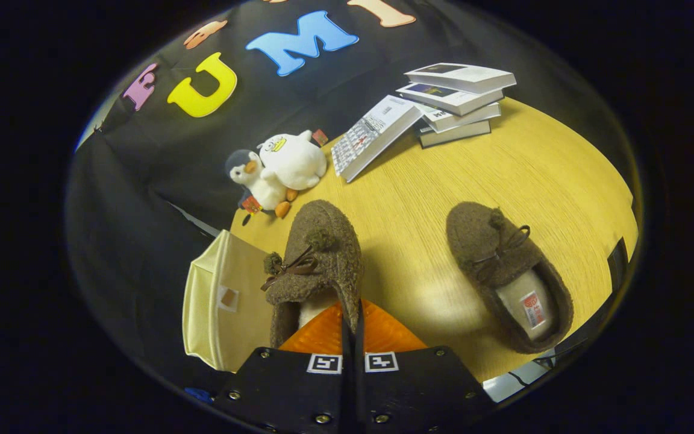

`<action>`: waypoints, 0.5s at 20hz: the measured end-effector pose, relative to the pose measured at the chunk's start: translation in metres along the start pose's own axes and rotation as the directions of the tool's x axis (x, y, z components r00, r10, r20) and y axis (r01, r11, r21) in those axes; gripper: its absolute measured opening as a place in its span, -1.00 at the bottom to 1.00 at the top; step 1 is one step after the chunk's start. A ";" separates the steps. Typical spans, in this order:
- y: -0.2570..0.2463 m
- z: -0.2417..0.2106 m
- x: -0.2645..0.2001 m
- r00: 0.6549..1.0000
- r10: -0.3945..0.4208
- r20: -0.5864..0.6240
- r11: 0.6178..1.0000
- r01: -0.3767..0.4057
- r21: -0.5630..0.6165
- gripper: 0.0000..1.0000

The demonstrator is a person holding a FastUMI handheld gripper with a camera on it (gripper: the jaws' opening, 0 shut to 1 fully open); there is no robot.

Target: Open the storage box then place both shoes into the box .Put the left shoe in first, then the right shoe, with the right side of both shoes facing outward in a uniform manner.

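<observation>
The tongs [352, 313] are gripping the left shoe [317, 259] by the edge of its opening, both fingers pressed together on the fuzzy collar with almost no gap between them. That shoe is hanging raised above the table [552, 175], toe pointing away from the tongs, its bow and pom-poms in plain sight. The box [220, 301] is sitting just beside the held shoe, on its left, at the table's near edge; a cream panel with a small tab is facing up, and I cannot tell from this angle whether that panel is a closed lid or an opened flap. The right shoe [506, 274] is lying untouched on the table, well apart from the box on the far side of the held shoe, its lining and label showing. Beyond the box, two plush toys [278, 169] are resting against the booth wall, and a stack of books [455, 99] is standing farther along the table. Judgement: the first shoe is being carried but is not yet in the box; both placements, and possibly the opening, are remaining.
</observation>
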State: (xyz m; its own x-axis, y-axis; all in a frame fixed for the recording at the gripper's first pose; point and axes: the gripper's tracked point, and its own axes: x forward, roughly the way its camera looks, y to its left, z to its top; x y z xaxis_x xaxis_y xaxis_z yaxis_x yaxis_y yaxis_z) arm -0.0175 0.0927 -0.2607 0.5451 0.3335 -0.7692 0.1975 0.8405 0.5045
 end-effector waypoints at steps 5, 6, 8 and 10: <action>0.075 0.023 -0.018 0.995 0.084 0.049 0.996 -0.084 -0.004 -1.00; 0.091 0.023 -0.018 0.994 0.098 0.056 0.995 -0.097 -0.015 -1.00; 0.120 0.023 -0.018 0.990 0.127 0.066 0.991 -0.125 -0.042 -1.00; 0.148 0.016 -0.012 0.986 0.153 0.065 0.987 -0.149 -0.058 -1.00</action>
State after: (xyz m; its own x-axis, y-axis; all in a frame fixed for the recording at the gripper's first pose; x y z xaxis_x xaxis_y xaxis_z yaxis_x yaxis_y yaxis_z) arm 0.0177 0.2062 -0.1703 0.6207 0.4297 -0.6558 0.0661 0.8048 0.5899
